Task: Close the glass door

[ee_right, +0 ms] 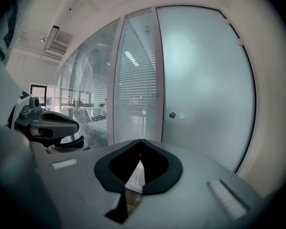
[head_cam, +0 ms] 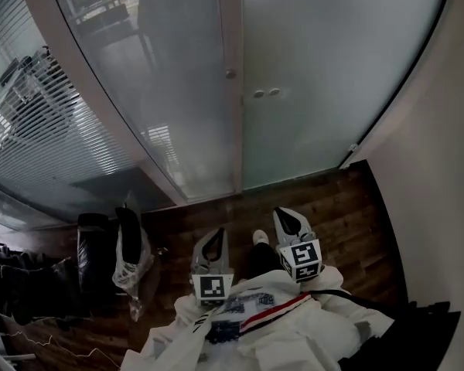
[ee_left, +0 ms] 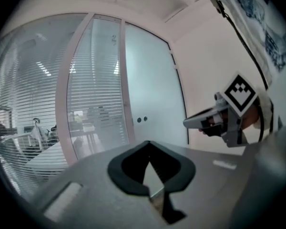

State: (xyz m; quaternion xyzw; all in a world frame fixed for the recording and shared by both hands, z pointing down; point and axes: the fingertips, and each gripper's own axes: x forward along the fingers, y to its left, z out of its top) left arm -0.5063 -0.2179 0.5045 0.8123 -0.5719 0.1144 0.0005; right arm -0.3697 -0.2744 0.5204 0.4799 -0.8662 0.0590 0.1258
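Left claw [head_cam: 214, 234]: tips meet, nothing between them. Right claw [head_cam: 288, 215]: jaws likewise together, empty. Both are held side by side, close to the person's torso, over the wooden floor [head_cam: 348, 207]. The frosted glass door [head_cam: 332, 76] stands ahead of both claws, well apart from them. Its two round fittings [head_cam: 266, 93] sit just beside the pale frame post [head_cam: 230, 130].
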